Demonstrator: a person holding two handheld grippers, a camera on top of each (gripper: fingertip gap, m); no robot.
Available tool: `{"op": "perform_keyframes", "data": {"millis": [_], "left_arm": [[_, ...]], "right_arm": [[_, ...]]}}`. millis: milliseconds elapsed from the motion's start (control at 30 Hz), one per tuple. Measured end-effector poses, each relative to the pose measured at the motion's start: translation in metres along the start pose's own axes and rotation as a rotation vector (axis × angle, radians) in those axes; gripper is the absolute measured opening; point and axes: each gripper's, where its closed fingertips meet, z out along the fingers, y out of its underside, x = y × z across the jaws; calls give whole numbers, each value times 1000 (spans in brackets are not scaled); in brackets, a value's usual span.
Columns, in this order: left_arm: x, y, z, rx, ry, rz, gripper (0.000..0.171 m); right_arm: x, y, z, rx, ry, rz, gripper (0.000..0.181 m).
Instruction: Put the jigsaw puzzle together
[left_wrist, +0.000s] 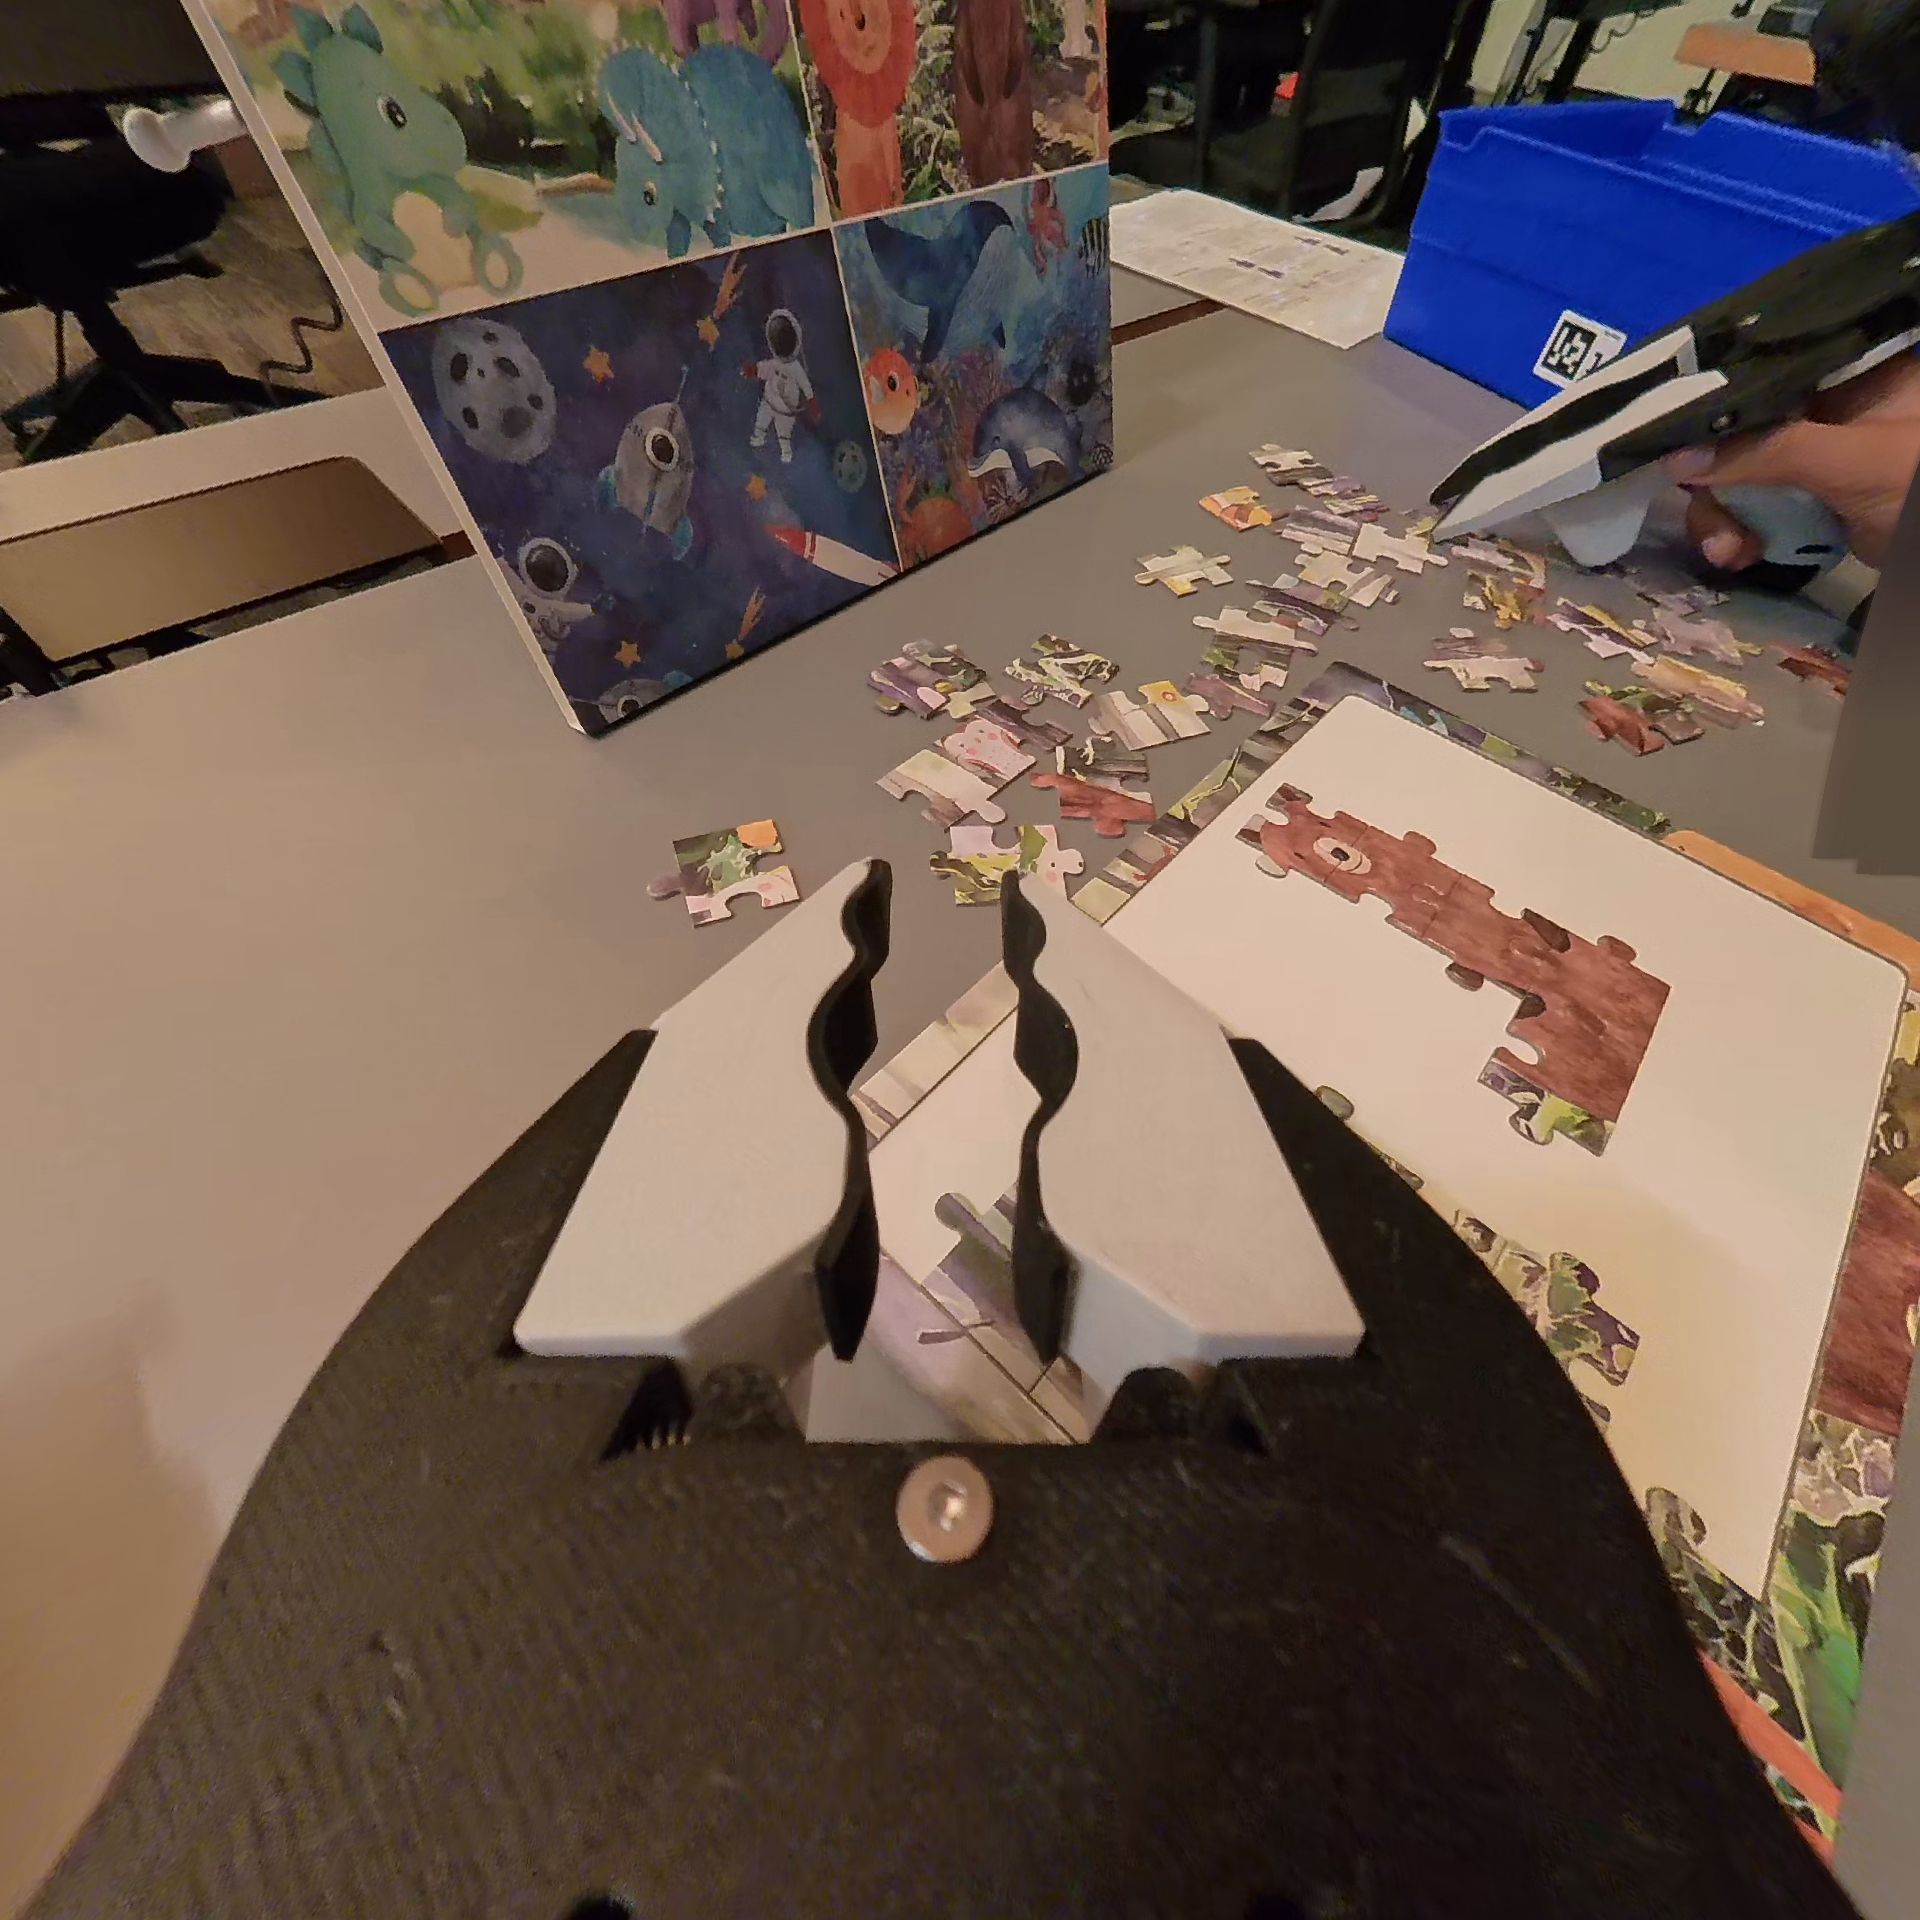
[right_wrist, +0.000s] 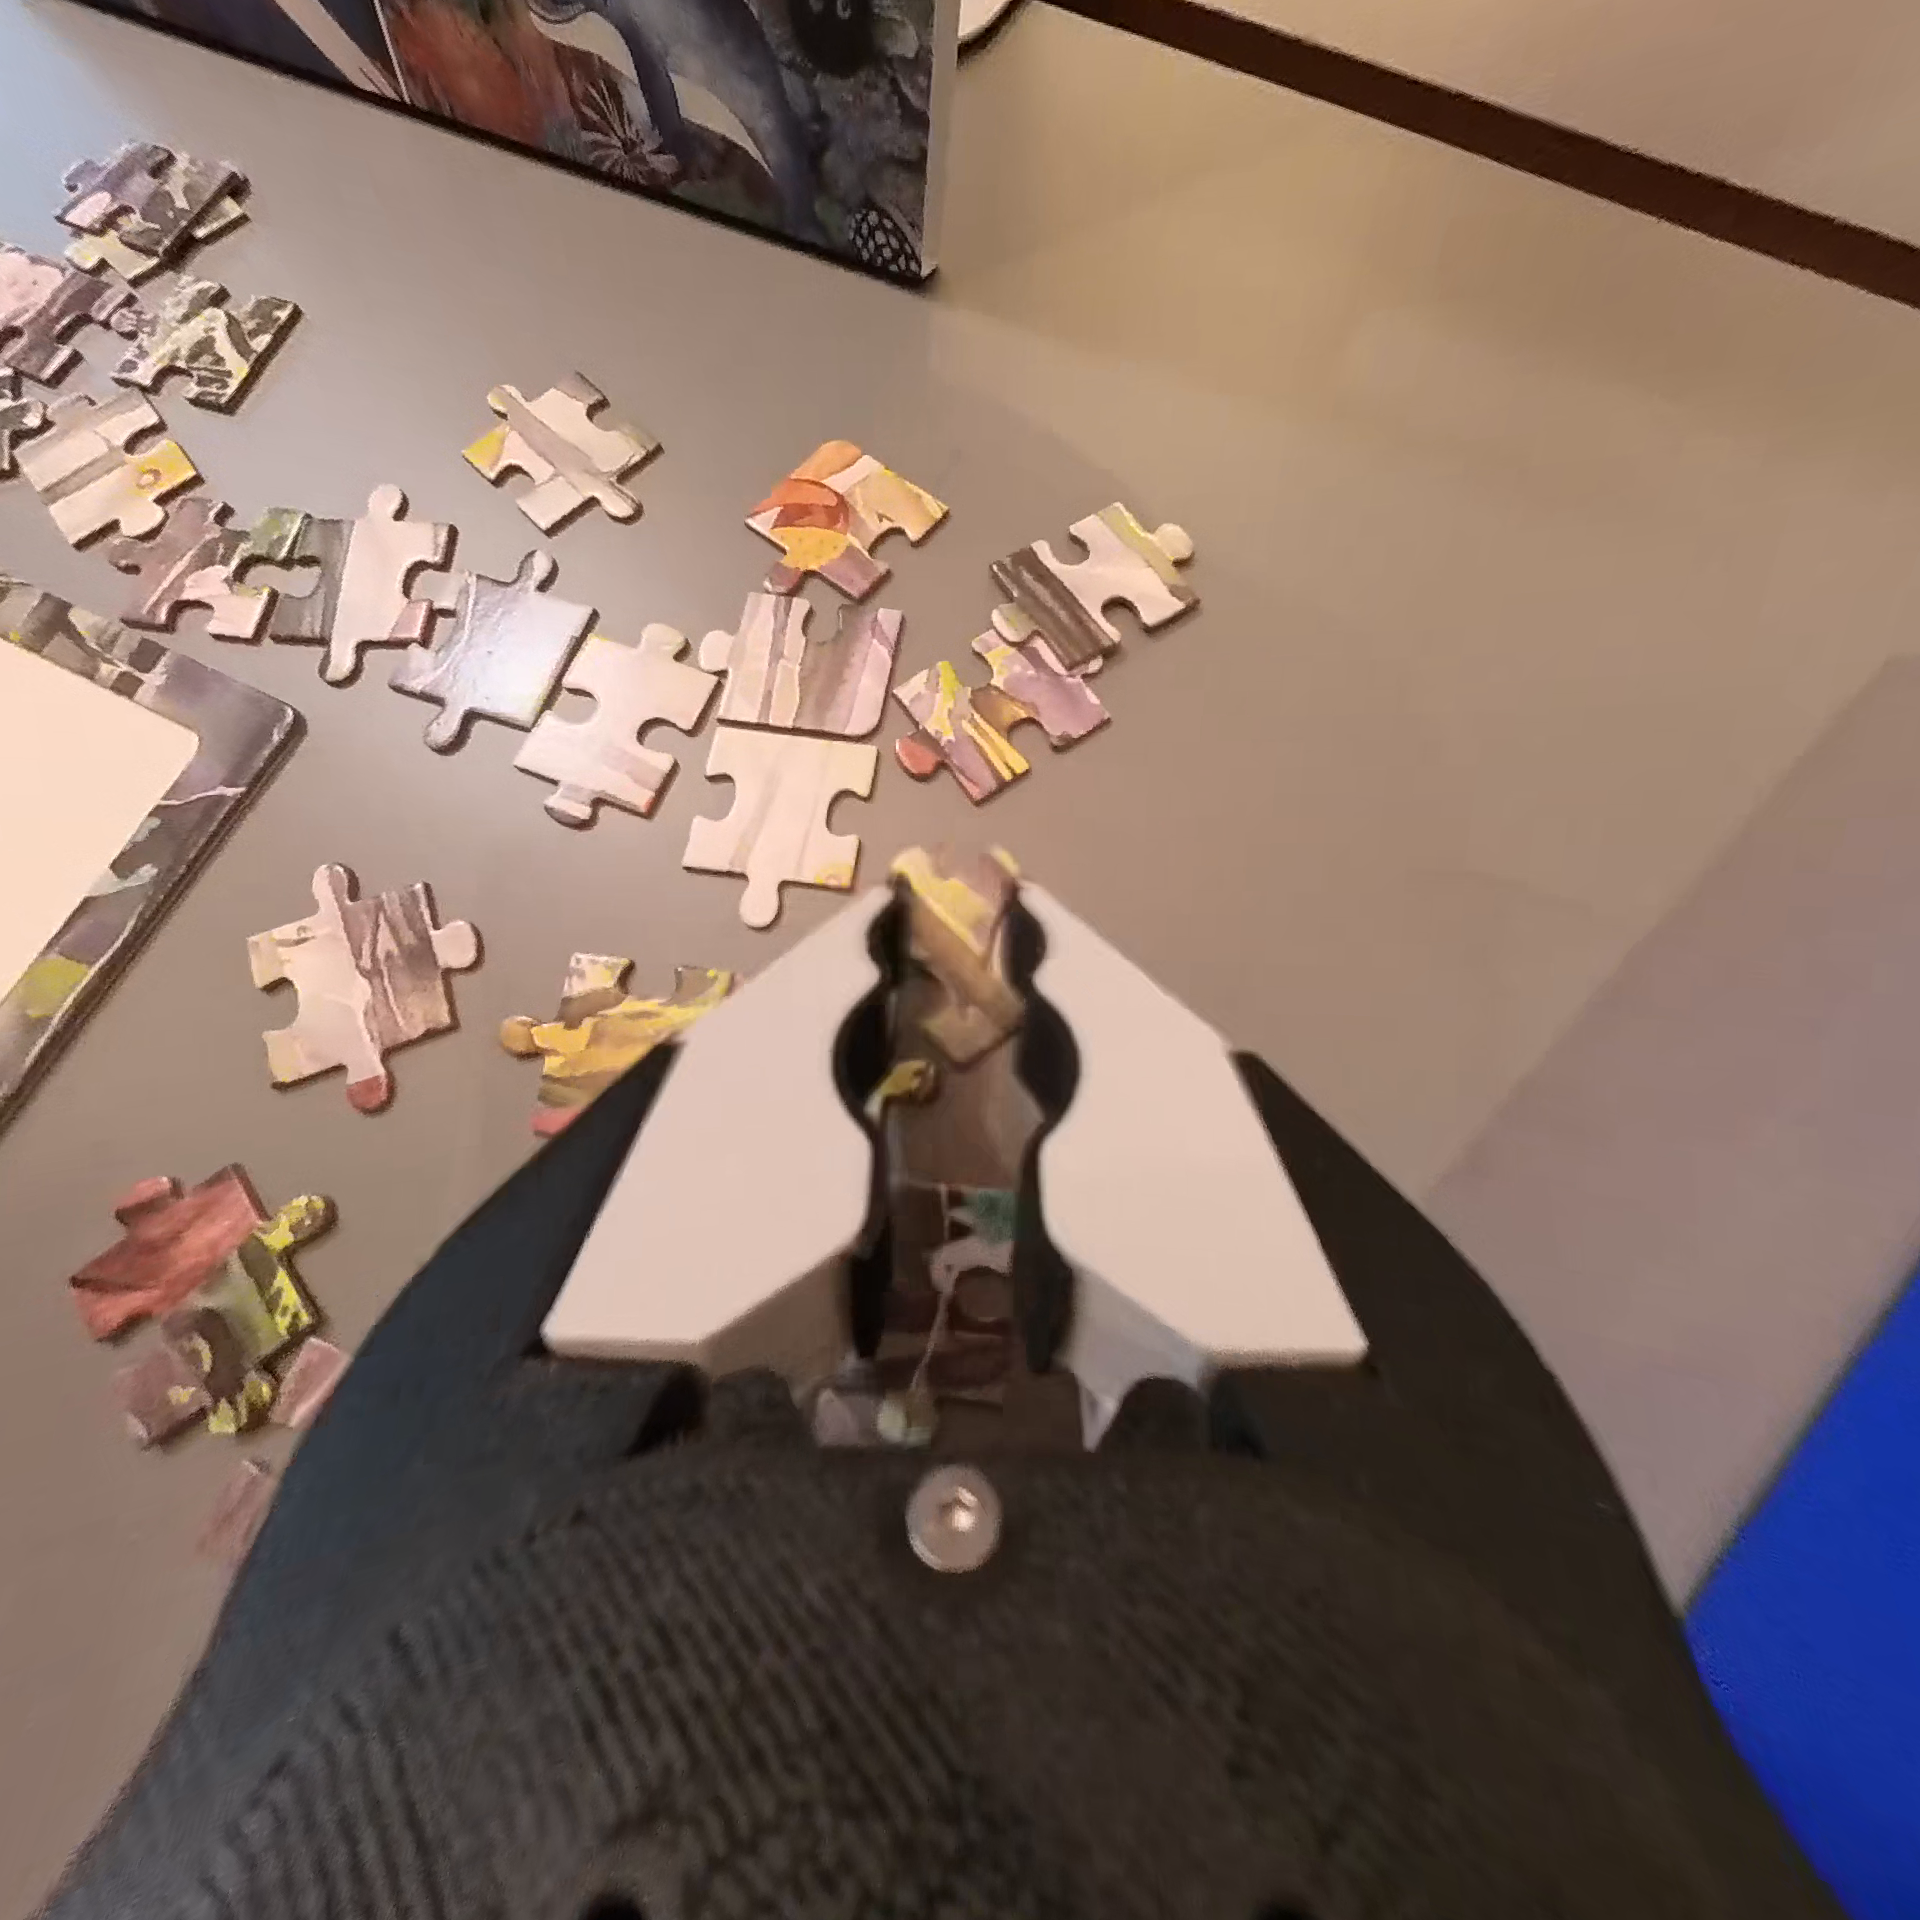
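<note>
Holding brown bear cluster (left_wrist: 1475, 935), puzzle tray (left_wrist: 1704, 1351); blue bin (left_wrist: 1621, 249) contents hidden.

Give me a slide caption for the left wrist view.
Left claw open over puzzle tray; right claw reaches among loose pieces.

Loose cardboard jigsaw pieces (right_wrist: 779, 805) showed purple, yellow and white streaks; the joined bear-shaped section (left_wrist: 1475, 925) was brown; the plastic bin (left_wrist: 1621, 239) was blue.

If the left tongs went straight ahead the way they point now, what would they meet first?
Probably the loose piece with pink and green print lying just beyond the left tongs, by the puzzle tray's corner. Depth is unclear, so they might pass over it.
</note>
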Motion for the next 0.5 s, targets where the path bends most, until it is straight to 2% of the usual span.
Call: {"op": "perform_keyframes", "data": {"millis": [67, 233, 333, 400, 500], "left_arm": [[0, 0, 0, 1, 0, 2, 20], [0, 0, 0, 2, -2, 4, 20], [0, 0, -1, 3, -2, 2, 20], [0, 0, 0, 1, -1, 2, 20], [1, 1, 0, -2, -2, 3, 20]], "right_arm": [[0, -3, -2, 15, 1, 5, 1], [3, -18, -15, 98, 28, 14, 14], [15, -23, -21, 134, 100, 13, 30], [21, -20, -20, 122, 129, 10, 40], [17, -9, -12, 61, 97, 11, 47]]}}
